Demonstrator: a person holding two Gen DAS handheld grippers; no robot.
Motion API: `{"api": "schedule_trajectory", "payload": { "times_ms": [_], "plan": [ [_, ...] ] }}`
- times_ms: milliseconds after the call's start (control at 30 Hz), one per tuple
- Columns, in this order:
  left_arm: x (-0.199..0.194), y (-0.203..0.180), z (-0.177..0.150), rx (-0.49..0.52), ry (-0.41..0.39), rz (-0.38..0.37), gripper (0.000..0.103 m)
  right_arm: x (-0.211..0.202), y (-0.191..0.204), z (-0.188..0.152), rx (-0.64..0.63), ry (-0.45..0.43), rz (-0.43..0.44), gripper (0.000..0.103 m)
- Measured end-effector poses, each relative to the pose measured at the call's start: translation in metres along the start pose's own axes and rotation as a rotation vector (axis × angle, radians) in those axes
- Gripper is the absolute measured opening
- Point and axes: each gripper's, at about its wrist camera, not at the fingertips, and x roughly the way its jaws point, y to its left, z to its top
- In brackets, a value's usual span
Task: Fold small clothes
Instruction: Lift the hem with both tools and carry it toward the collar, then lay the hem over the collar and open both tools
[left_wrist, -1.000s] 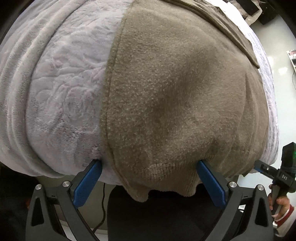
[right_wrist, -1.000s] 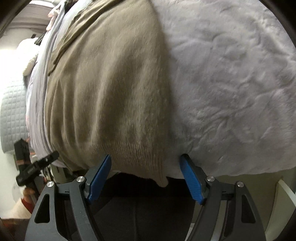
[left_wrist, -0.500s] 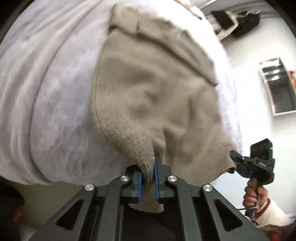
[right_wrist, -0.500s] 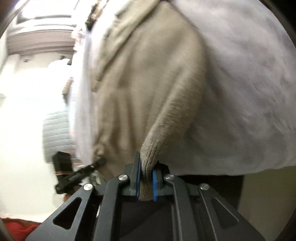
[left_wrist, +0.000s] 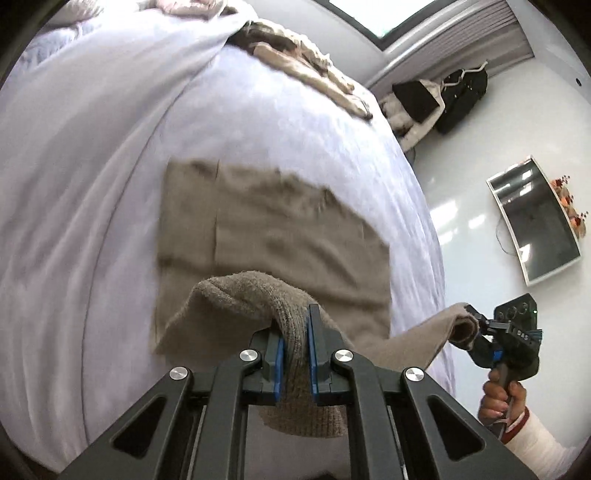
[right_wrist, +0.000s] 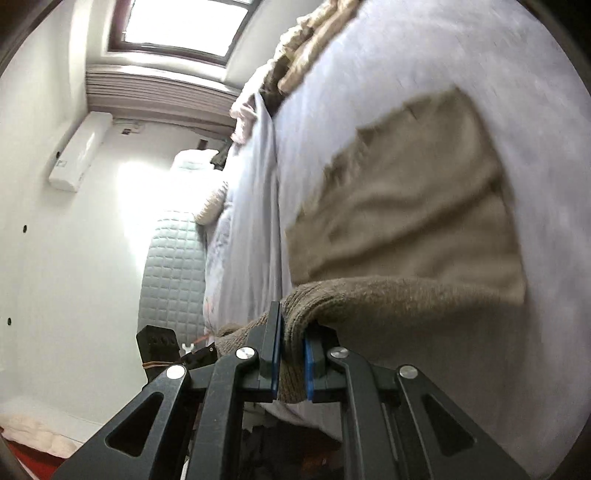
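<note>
A tan knitted sweater (left_wrist: 280, 229) lies flat on the pale lilac blanket (left_wrist: 92, 166) of a bed. Its near hem is lifted off the blanket. My left gripper (left_wrist: 295, 343) is shut on the hem's left corner, and the ribbed edge hangs down between the blue pads. In the left wrist view my right gripper (left_wrist: 476, 325) pinches the other corner at the right, held by a hand (left_wrist: 498, 402). In the right wrist view the right gripper (right_wrist: 291, 354) is shut on the sweater (right_wrist: 406, 214) hem, and the left gripper's body (right_wrist: 162, 347) shows at lower left.
A heap of beige and pink clothes (left_wrist: 306, 70) lies at the far end of the bed. Dark coats (left_wrist: 454, 96) hang on the far wall beside a mirror (left_wrist: 535, 225). A quilted headboard (right_wrist: 173, 269) and a wall unit (right_wrist: 79, 151) stand on the bed's other side.
Both grippers went from open astride the hem to shut on it. Both then rose and drew the hem up off the blanket, so more of the bed and room shows.
</note>
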Motion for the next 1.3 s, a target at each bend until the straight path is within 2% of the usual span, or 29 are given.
{"api": "schedule_trajectory", "payload": {
  "times_ms": [133,267,400,600,633,700,733,767,800,867,933,1000,1067,1167,1233,1300],
  "plan": [
    [0.034,-0.003,0.052,0.022,-0.036,0.044,0.011,0.002,-0.008,0.059,-0.015,-0.026,-0.011,0.011],
    [0.079,0.001,0.094,0.043,-0.041,0.109,0.011,0.026,-0.024,0.116,-0.004,-0.026,-0.046,0.011],
    [0.13,0.015,0.112,0.051,-0.006,0.189,0.011,0.06,-0.056,0.156,0.041,-0.003,-0.102,0.011],
    [0.19,0.043,0.119,0.011,0.05,0.29,0.013,0.104,-0.111,0.186,0.13,0.004,-0.161,0.011],
    [0.195,0.047,0.119,0.0,0.059,0.304,0.021,0.111,-0.12,0.19,0.141,0.013,-0.174,0.011],
    [0.198,0.051,0.119,-0.018,0.061,0.352,0.042,0.119,-0.13,0.192,0.147,0.033,-0.198,0.012],
    [0.195,0.051,0.119,-0.018,0.046,0.385,0.067,0.122,-0.133,0.194,0.145,0.042,-0.212,0.014],
    [0.189,0.05,0.12,-0.016,0.02,0.429,0.086,0.125,-0.135,0.195,0.142,0.051,-0.24,0.015],
    [0.18,0.048,0.12,-0.007,-0.017,0.465,0.087,0.124,-0.134,0.196,0.141,0.054,-0.256,0.016],
    [0.166,0.047,0.122,-0.004,-0.041,0.469,0.087,0.119,-0.13,0.198,0.134,0.048,-0.247,0.02],
    [0.151,0.048,0.121,-0.01,-0.054,0.48,0.087,0.112,-0.124,0.198,0.123,0.039,-0.249,0.03],
    [0.14,0.049,0.118,-0.003,-0.054,0.466,0.087,0.101,-0.114,0.198,0.095,0.014,-0.247,0.053],
    [0.136,0.048,0.114,0.012,-0.025,0.434,0.087,0.094,-0.105,0.194,0.069,0.008,-0.218,0.053],
    [0.151,0.043,0.104,0.013,0.085,0.298,0.087,0.098,-0.098,0.188,0.039,0.057,-0.177,0.051],
    [0.169,0.04,0.093,0.031,0.166,0.241,0.087,0.11,-0.097,0.186,0.011,0.105,-0.199,0.05],
    [0.189,0.034,0.088,0.056,0.207,0.226,0.087,0.126,-0.099,0.187,-0.014,0.141,-0.242,0.05]
  ]
}}
